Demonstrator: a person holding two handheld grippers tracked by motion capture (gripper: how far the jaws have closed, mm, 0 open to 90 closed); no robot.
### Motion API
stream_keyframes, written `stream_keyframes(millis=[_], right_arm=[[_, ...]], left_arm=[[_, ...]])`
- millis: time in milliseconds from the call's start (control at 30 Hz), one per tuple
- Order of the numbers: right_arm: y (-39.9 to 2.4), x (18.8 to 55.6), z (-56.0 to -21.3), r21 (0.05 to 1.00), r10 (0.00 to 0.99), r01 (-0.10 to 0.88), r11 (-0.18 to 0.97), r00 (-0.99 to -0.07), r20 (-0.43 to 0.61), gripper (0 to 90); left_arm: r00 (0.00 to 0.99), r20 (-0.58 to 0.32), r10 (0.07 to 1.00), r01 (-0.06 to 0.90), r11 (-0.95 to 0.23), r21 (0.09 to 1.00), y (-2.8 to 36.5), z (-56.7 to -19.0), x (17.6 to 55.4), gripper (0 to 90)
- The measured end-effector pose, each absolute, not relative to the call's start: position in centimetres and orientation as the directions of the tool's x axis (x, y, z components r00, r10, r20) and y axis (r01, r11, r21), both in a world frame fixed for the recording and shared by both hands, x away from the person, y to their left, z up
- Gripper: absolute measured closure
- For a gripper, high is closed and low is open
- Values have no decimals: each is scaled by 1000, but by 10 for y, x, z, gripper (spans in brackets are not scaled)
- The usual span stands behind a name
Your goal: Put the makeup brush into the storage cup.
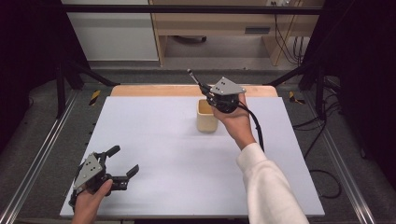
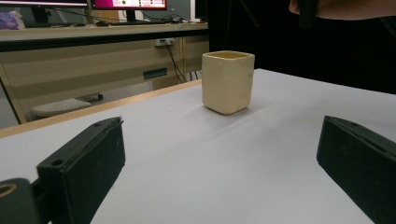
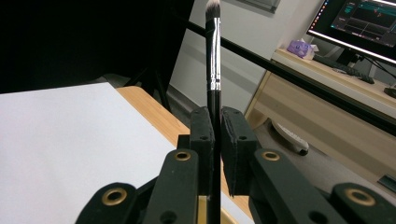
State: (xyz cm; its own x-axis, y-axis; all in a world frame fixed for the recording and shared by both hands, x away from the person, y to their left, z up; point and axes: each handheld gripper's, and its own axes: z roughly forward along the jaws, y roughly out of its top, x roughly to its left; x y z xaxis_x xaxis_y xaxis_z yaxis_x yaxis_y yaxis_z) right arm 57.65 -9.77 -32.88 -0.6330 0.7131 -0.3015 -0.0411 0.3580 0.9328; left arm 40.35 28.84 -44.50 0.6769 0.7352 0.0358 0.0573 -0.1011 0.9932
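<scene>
Holding: the right gripper (image 1: 208, 92) has its jaws clenched on a makeup brush (image 3: 213, 56), pinching the black handle low down so the bristle tip stands free above the jaws, likely to leave the handle end free to go down first.
Brush position: in the high view the brush (image 1: 195, 79) slants up and away over the far edge of the table (image 1: 154, 154), with the gripper just above the cup (image 1: 207, 116).
Cup: a cream, square-sided cup, upright and open-mouthed, set near the far edge right of centre; it appears empty from the left gripper view (image 2: 228, 81), so it seems to be where the brush belongs.
Idle hand: the left gripper (image 1: 120, 163) rests near the table's near left corner, jaws released with nothing between them, well apart from the cup, probably parked to keep clear.
Step in hand: judged as lining the brush up over the cup's mouth.
Risk: a tilted handle could catch the rim.
</scene>
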Motion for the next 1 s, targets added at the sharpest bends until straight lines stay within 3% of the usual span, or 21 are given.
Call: stream_keyframes(millis=[1000], right_arm=[[-86, 589, -351, 930, 731, -30, 367, -608, -309, 837]], left_arm=[[681, 29, 732, 59, -95, 994, 288, -445, 404, 9]])
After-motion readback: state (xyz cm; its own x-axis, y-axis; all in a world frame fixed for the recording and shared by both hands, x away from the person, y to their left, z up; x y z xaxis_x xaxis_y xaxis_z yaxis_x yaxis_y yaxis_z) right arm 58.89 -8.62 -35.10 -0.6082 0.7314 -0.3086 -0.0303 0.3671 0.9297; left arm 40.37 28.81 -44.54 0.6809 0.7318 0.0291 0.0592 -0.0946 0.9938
